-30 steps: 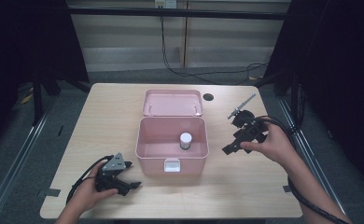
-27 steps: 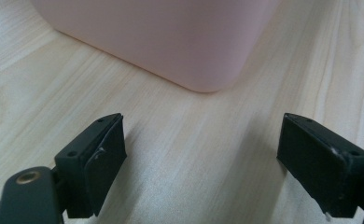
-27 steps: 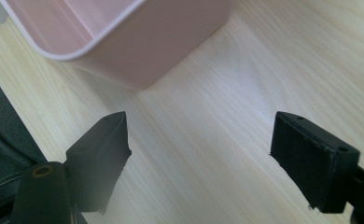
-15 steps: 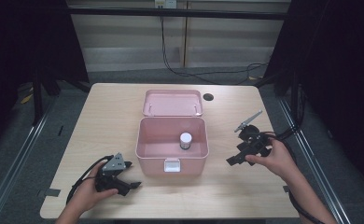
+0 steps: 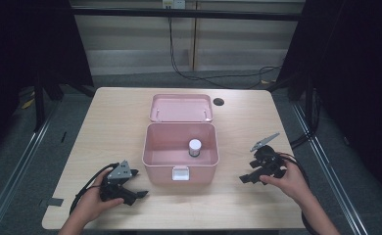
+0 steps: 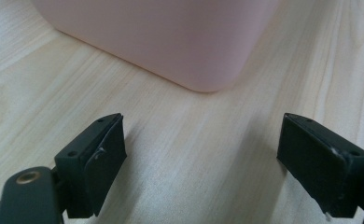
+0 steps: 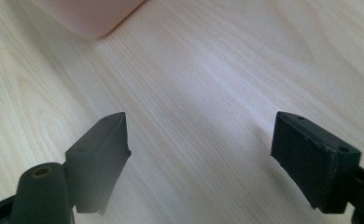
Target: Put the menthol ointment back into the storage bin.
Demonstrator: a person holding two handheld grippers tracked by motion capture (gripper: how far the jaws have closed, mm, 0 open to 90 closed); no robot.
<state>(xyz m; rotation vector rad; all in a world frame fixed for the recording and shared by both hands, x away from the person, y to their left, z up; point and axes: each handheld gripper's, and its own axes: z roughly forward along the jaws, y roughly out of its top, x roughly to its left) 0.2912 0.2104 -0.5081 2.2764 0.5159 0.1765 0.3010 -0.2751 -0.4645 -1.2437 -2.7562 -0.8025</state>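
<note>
Pink box (image 5: pixel 180 152) sits mid-bench, lid (image 5: pixel 181 107) flipped back and lying open behind it. Inside, twd the right side of the box floor: small bottle (image 5: pixel 195 147), white cap, upright; label too small to read. White latch (image 5: pixel 180 173) on box front wall, facing the person.

Left tongs (image 5: pixel 136 184) low on the bench (image 5: pixel 110 122), just beside the box's front-left corner, tips pointing at it. Left gripper view: both black jaws wide apart, nothing betw them, bare wood grain under, pink box corner (image 6: pixel 203 70) just ahead.

Right tongs (image 5: pixel 247 177) on the box's right, near the bench's front-right, well apart from the box wall. Right gripper view: jaws released, spread wide, empty; box corner (image 7: pixel 91 21) at upper left.

Tips may rest on the wood; can't tell for sure.

Round dark hole (image 5: pixel 218 102) in bench top, right of lid.
</note>
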